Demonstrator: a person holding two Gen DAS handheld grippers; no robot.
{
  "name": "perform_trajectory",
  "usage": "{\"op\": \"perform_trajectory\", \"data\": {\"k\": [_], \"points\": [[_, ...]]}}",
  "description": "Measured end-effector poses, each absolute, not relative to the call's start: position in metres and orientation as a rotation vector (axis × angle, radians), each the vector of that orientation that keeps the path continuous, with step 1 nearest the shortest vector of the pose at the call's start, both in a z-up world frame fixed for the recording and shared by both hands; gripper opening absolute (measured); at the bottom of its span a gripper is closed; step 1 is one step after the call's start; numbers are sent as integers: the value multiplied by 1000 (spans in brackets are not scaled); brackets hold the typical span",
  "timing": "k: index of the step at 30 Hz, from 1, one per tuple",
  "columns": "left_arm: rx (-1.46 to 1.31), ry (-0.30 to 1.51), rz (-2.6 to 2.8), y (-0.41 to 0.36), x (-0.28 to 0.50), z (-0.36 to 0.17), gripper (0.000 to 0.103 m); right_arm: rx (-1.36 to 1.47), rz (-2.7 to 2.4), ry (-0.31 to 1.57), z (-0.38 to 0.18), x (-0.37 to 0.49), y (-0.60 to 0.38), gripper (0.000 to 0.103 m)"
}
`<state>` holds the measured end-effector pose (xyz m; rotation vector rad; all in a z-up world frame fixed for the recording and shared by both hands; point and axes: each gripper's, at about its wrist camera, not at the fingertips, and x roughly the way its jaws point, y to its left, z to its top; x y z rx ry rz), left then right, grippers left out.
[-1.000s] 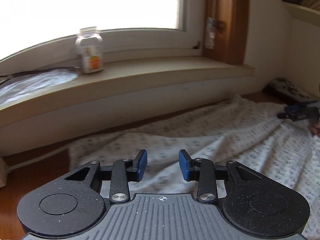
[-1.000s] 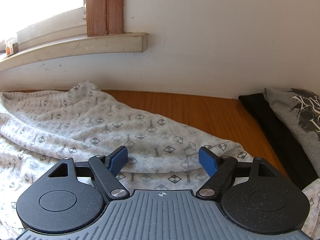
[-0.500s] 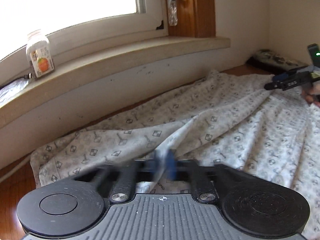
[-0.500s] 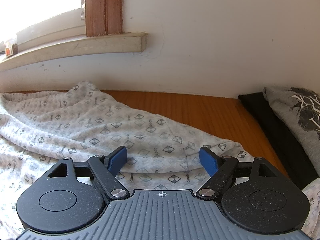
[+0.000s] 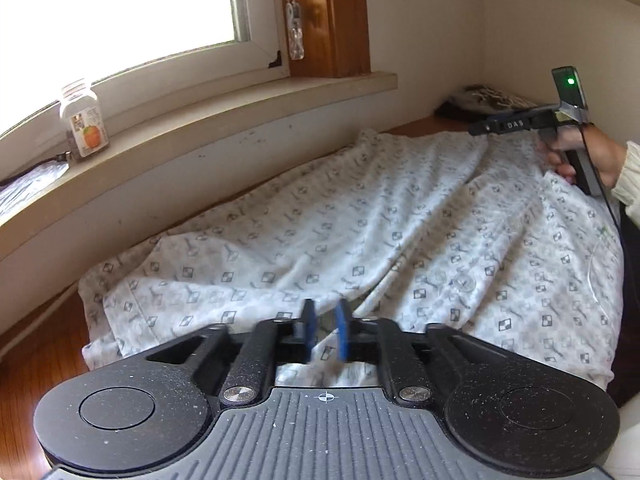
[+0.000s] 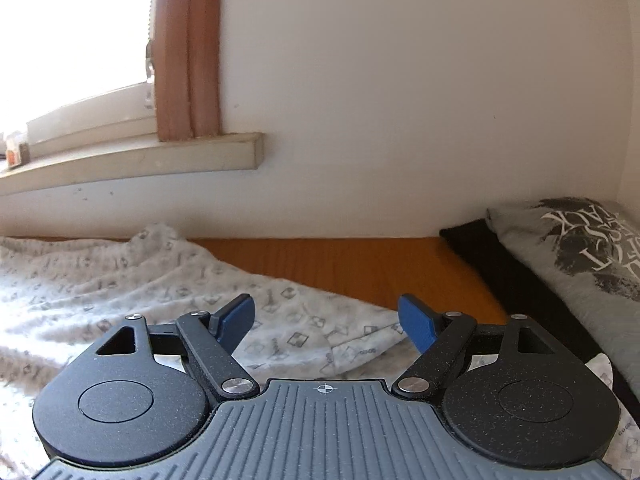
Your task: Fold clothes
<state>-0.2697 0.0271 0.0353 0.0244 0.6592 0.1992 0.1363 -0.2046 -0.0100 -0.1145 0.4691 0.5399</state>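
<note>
A white garment [image 5: 360, 236] with a small square print lies rumpled on the wooden surface; its far edge shows in the right wrist view [image 6: 160, 280]. My left gripper [image 5: 325, 334] sits low at the garment's near edge, its blue pads nearly together and pinching a raised fold of the cloth. My right gripper [image 6: 326, 316] is open, hovering just above the garment's right hem with nothing between its fingers. In the left wrist view the right gripper [image 5: 500, 126] appears at the far right, held by a person's hand [image 5: 588, 156].
A windowsill [image 5: 200, 120] with a small bottle [image 5: 84, 120] runs along the wall behind the garment. A grey printed shirt [image 6: 580, 248] on a black cloth [image 6: 492, 264] lies at the right. Bare wood [image 6: 360, 268] shows between them.
My left gripper has closed from open onto a fold of the garment and swung right. The right gripper stayed open and tipped upward slightly.
</note>
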Motion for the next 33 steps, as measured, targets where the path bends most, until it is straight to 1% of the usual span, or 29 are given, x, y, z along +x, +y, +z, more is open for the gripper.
{"op": "perform_trajectory", "data": {"k": [1, 2, 3, 4, 6, 9, 13, 14, 16, 18, 21, 23, 24, 27, 29, 30, 33], "points": [[24, 663, 198, 26, -271, 35, 25, -106, 557, 490, -9, 136, -203, 50], [20, 655, 210, 29, -273, 37, 29, -101, 572, 510, -8, 136, -199, 33], [15, 646, 222, 33, -275, 38, 38, -97, 586, 530, -7, 137, -195, 33], [5, 641, 238, 39, -276, 39, 45, -93, 600, 549, -6, 137, -190, 33], [-16, 631, 270, 50, -280, 40, 45, -117, 613, 541, -4, 134, -178, 33], [-64, 641, 351, 76, -289, 34, 46, -161, 631, 534, -7, 130, -159, 40], [-129, 665, 412, 99, -306, 25, 48, -236, 617, 530, -18, 129, -146, 41], [-140, 668, 414, 101, -310, 23, 48, -248, 614, 534, -20, 129, -144, 44], [-155, 671, 420, 104, -317, 21, 54, -265, 608, 548, -21, 130, -141, 46], [-175, 673, 415, 105, -319, 20, 54, -272, 604, 550, -21, 131, -140, 54], [-192, 686, 397, 107, -316, 17, 54, -277, 603, 557, -21, 132, -139, 58], [-191, 697, 385, 107, -313, 14, 52, -276, 605, 564, -21, 133, -140, 59], [-186, 702, 380, 106, -313, 13, 47, -274, 604, 566, -22, 133, -140, 59], [-171, 693, 381, 104, -312, 13, 31, -270, 603, 569, -21, 134, -141, 61], [-166, 670, 390, 104, -315, 15, 11, -268, 604, 573, -21, 135, -141, 62], [-159, 658, 396, 103, -316, 16, 6, -261, 610, 575, -22, 136, -141, 62], [-147, 624, 406, 101, -328, 26, 6, -250, 614, 580, -23, 139, -142, 64]]}}
